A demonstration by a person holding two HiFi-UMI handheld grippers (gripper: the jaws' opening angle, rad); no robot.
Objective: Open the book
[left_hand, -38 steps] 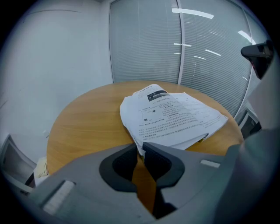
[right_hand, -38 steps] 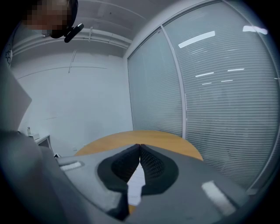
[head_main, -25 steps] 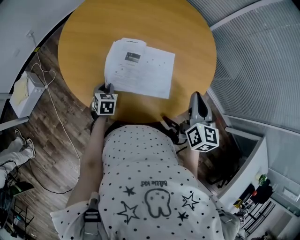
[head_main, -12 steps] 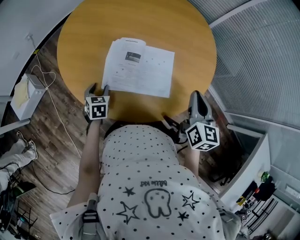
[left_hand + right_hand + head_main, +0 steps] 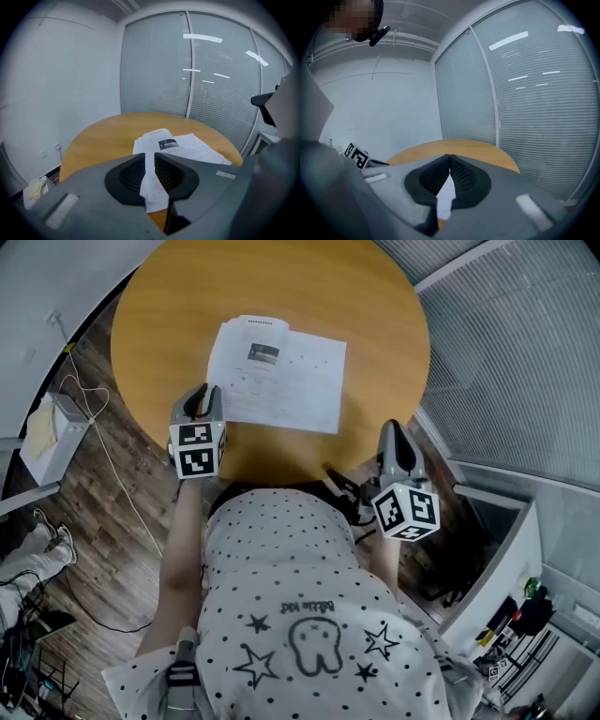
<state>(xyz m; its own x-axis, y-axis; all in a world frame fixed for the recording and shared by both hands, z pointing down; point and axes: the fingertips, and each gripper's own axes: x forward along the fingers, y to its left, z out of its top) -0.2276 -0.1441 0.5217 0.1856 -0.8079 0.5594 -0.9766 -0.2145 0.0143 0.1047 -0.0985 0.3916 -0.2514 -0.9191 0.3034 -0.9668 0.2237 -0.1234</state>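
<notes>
Head view: the book [image 5: 277, 376] is lying open and flat on the round wooden table [image 5: 281, 287], in its near half. Its long axis is running left-right across the two pages, right end tilting slightly toward the person. The spine is pointing away from the person, and the page with the small dark photo is sitting on the left. The left gripper [image 5: 202, 395] is hovering over the book's near-left corner. The right gripper [image 5: 392, 432] is sitting at the table's near-right edge, well apart from the book. A white box [image 5: 52, 432] and a cable [image 5: 103, 460] are lying on the wood floor to the left, and a glass wall with blinds [image 5: 506, 352] is standing to the right.

Left gripper view: the left gripper's jaws have just been closing and are standing a narrow slot apart. They're pinching nothing; the book [image 5: 187, 143] is showing through the slot, lying on the table [image 5: 103, 136] beyond.

Right gripper view: the right gripper's [image 5: 450, 157] jaws are pressing together at the tips, holding nothing. A white sliver of page is showing below the tips. The left gripper's marker cube [image 5: 356, 156] is showing at the left.
</notes>
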